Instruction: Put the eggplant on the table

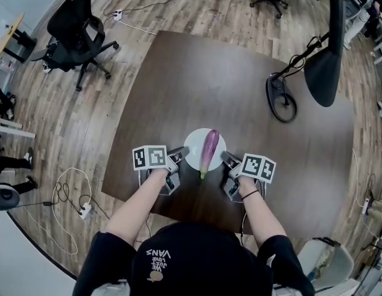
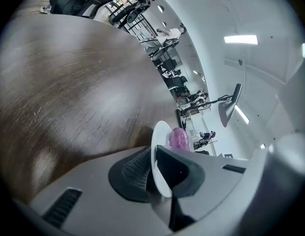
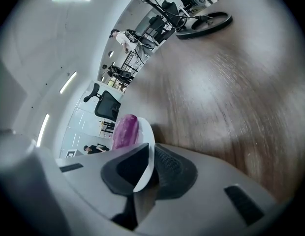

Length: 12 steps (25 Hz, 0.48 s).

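Note:
A purple eggplant [image 1: 209, 148] lies across a white plate [image 1: 192, 148] above the near edge of the dark wooden table [image 1: 228, 85]. My left gripper [image 1: 176, 158] is shut on the plate's left rim, and my right gripper [image 1: 228, 160] is shut on its right rim. In the left gripper view the plate [image 2: 160, 163] stands edge-on between the black pads, with the eggplant [image 2: 179, 138] just beyond. The right gripper view shows the plate rim [image 3: 145, 166] pinched the same way, the eggplant [image 3: 125, 131] resting on it.
A black lamp with a round base [image 1: 281, 97] and large shade [image 1: 326, 60] stands at the table's right. An office chair [image 1: 74, 23] sits on the floor to the left. White cables [image 1: 74, 202] lie on the floor near the table's left corner.

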Motion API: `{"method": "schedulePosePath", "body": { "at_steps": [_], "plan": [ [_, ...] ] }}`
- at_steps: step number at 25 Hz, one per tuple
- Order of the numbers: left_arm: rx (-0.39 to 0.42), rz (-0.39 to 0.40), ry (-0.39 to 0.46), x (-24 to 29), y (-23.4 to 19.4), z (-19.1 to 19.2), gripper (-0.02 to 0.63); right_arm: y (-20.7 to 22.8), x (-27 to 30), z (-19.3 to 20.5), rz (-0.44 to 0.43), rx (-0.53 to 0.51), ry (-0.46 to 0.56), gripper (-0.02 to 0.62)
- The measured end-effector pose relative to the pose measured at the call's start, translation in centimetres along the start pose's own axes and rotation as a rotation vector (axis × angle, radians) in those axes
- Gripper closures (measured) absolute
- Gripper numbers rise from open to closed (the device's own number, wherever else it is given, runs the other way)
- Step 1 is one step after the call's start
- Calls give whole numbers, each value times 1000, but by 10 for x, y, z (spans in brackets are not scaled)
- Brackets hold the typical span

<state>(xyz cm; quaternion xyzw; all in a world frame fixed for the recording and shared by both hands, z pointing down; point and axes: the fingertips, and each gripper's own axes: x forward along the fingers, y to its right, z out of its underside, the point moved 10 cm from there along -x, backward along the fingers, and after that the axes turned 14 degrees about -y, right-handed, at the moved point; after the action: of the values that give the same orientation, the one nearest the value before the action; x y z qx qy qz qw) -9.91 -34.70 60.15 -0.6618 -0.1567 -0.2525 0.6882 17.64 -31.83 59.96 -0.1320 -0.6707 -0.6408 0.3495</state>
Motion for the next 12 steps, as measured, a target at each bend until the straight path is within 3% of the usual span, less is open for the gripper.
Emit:
{"method": "schedulePosePath", "body": {
  "at_steps": [12],
  "plan": [
    [21, -111, -43, 4, -4, 1, 569, -1, 8, -6, 36, -15, -45, 565]
  ]
}}
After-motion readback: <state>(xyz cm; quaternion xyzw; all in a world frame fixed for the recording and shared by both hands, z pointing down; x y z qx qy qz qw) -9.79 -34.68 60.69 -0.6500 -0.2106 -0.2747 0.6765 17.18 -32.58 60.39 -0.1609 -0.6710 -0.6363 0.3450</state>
